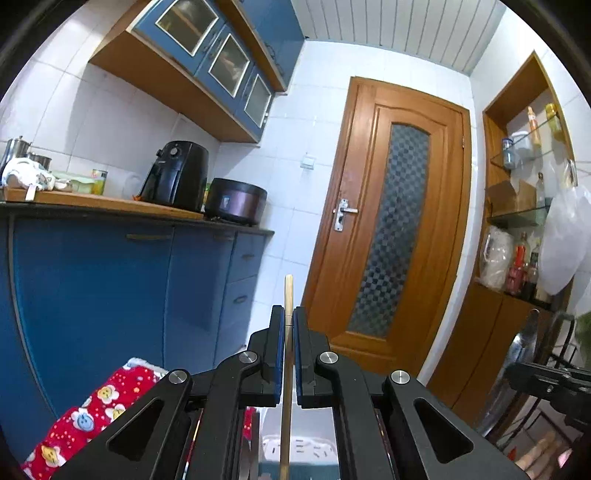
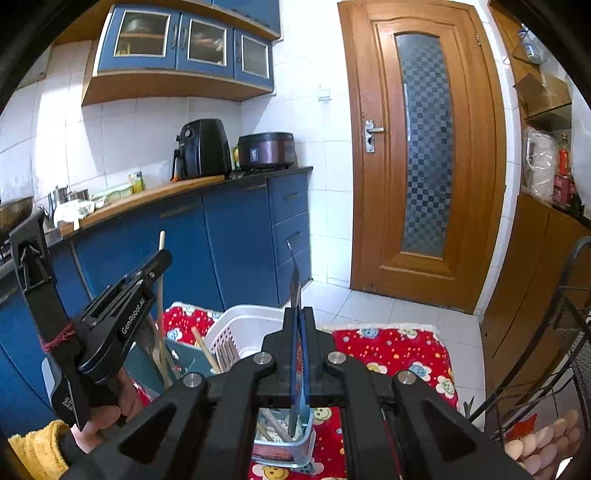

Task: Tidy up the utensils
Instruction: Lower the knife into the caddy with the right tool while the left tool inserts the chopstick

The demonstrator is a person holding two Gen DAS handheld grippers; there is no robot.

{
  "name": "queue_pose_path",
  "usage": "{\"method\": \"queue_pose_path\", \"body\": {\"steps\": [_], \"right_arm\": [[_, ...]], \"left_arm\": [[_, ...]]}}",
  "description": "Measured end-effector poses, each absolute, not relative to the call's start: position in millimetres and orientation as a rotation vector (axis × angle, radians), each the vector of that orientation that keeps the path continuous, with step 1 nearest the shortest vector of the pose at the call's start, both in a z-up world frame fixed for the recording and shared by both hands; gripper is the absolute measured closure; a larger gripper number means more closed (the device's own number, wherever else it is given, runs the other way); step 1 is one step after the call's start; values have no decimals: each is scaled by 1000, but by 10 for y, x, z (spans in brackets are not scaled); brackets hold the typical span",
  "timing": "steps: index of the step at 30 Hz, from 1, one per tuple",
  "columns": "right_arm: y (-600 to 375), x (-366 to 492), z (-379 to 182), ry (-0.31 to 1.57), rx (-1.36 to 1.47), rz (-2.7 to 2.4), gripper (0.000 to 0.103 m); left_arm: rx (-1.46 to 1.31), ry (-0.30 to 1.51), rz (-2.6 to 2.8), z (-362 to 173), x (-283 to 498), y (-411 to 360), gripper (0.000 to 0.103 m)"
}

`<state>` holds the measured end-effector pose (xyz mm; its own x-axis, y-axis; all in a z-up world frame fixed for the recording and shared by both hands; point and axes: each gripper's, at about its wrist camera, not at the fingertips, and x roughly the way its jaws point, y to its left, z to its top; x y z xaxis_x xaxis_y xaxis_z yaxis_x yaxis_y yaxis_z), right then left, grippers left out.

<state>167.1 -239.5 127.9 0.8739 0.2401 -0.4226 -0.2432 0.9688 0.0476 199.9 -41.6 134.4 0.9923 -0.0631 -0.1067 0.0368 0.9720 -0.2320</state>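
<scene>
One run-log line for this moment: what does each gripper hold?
left gripper: shut on chopstick, upright | right gripper: shut on metal utensil, upright | white basket on red mat

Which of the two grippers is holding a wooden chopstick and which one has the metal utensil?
The left gripper pinches the pale wooden chopstick, standing upright. The right gripper grips the thin dark metal utensil, whose tip curves over the white basket.

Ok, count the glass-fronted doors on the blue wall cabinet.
3, side by side in one row on the blue wall cabinet above the counter: left door, middle door, right door, nearest the wooden door. The frame's top edge may hide others.
</scene>
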Motion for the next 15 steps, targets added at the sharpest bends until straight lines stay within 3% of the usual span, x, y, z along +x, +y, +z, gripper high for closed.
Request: {"method": "queue_pose_path", "body": {"steps": [9, 11, 13, 15], "right_arm": [[-2447, 1726, 1027, 509, 70, 271, 95], [-2481, 1731, 999, 519, 105, 282, 89], [-2510, 1731, 984, 526, 135, 294, 85], [-2533, 1712, 986, 524, 156, 306, 81]], "left_arm": [[-168, 164, -76, 1297, 1912, -482, 98], [-162, 189, -96, 1311, 1900, -488, 91], [-170, 221, -115, 1328, 1886, -479, 73], [-179, 229, -130, 1348, 1841, -463, 67]]}}
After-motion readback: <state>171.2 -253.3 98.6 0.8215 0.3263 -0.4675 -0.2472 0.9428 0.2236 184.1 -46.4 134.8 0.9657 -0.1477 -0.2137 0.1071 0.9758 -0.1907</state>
